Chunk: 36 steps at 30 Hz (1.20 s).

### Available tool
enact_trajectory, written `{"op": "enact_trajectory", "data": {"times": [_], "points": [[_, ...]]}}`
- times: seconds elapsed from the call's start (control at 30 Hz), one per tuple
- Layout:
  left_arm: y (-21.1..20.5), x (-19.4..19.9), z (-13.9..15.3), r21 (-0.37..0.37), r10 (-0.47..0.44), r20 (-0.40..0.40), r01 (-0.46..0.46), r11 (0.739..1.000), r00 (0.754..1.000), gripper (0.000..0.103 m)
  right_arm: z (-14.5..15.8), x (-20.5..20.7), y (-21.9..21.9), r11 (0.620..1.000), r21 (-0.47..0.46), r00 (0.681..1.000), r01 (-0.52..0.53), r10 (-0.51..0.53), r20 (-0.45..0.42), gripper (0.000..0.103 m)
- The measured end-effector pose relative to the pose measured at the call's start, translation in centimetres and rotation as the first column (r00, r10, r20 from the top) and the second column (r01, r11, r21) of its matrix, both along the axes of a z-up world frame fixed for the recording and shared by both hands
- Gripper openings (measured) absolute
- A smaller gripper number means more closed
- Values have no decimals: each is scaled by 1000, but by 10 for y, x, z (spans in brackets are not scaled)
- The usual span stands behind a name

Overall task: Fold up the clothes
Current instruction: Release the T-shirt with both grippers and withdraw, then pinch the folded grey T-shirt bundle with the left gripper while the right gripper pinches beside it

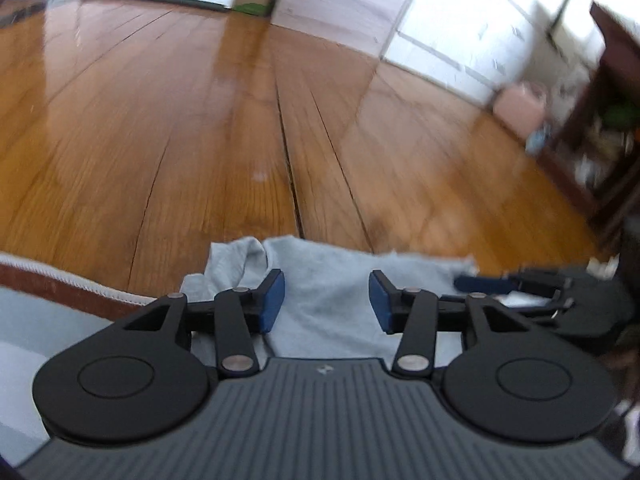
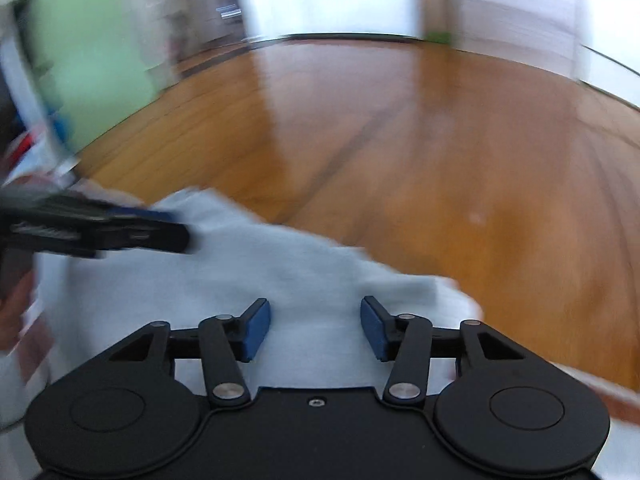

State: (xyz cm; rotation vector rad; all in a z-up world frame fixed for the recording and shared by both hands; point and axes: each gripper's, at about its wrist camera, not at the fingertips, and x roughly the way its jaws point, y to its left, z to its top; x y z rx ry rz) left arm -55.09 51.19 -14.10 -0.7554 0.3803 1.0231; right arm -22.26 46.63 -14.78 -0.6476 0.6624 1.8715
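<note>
A wooden floor (image 1: 240,128) fills the room, and a light grey garment (image 1: 332,300) lies at its near edge, partly on a rug (image 1: 60,284) with a red-brown border. The left gripper (image 1: 327,300) hangs just over the garment, jaws spread, gripping nothing. The right gripper (image 2: 315,330) is likewise released above the same cloth. Beyond the garment, bare boards run to white doors (image 1: 460,20) and a dark shelf (image 1: 608,120).

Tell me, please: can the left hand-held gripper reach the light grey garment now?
Probably yes. The left hand-held gripper is open and the light grey garment lies just past its blue pads, with nothing in between. The right hand-held gripper stays off to the side.
</note>
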Motion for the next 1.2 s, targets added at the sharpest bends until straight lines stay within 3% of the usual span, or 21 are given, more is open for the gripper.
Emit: {"op": "enact_trajectory", "data": {"times": [0.1, 0.13, 0.2, 0.3, 0.43, 0.5, 0.57, 0.67, 0.73, 0.77, 0.83, 0.97, 1.07, 1.13, 1.2], "points": [[1, -4, -5, 20, 67, -19, -66, 998, 998, 46, -3, 19, 0, 1000, 1, 999, 14, -14, -36, 39], [-1, 2, -8, 55, 119, -121, -113, 992, 985, 47, -2, 22, -1, 1000, 0, 999, 3, -3, -49, 40], [2, 14, -19, 66, 181, -299, -169, 983, 937, 56, -2, 16, -4, 1000, 8, 1000, 2, -2, -24, 41], [4, -4, -16, -16, 237, -156, -242, 970, 959, 51, -2, 4, -8, 1000, 21, 1000, 3, -4, 20, 41], [-11, -18, 11, 60, 321, -161, -315, 947, 933, 48, 0, -7, -13, 997, 59, 993, 55, -61, 99, 42], [-23, -25, 27, 88, 334, -125, -325, 942, 934, 46, 9, -18, -19, 990, 106, 979, 90, -108, 172, 48], [-33, -26, 36, 53, 285, -87, -281, 958, 955, 42, 23, -27, -36, 985, 161, 993, -60, 42, 108, 50], [-58, -11, 37, 20, 201, -196, -201, 979, 960, 40, 36, -49, -50, 967, 156, 979, -200, 190, 73, 57], [-63, 2, 27, -18, 173, -293, -187, 982, 940, 40, 35, -62, -54, 959, 132, 968, -250, 241, 75, 57], [-63, 3, 21, -46, 186, -304, -210, 977, 934, 40, 29, -64, -58, 961, 123, 966, -250, 239, 94, 57], [-60, -1, 15, -109, 228, -266, -264, 958, 937, 43, 18, -64, -65, 969, 99, 969, -226, 212, 130, 57], [-66, -15, 8, -163, 286, -225, -325, 932, 932, 53, 3, -17, -80, 993, 23, 993, -118, 118, 21, 58], [-66, -9, 9, -139, 293, -271, -339, 930, 917, 57, 6, 8, -86, 996, 24, 995, -91, 90, 31, 59], [-67, -5, 10, -124, 304, -294, -352, 928, 906, 58, 5, 19, -89, 999, 7, 998, -43, 43, 46, 75], [-67, -3, 10, -107, 319, -307, -365, 925, 897, 59, 5, 32, -89, 1000, -25, 1000, 3, -3, 6, 75]]}}
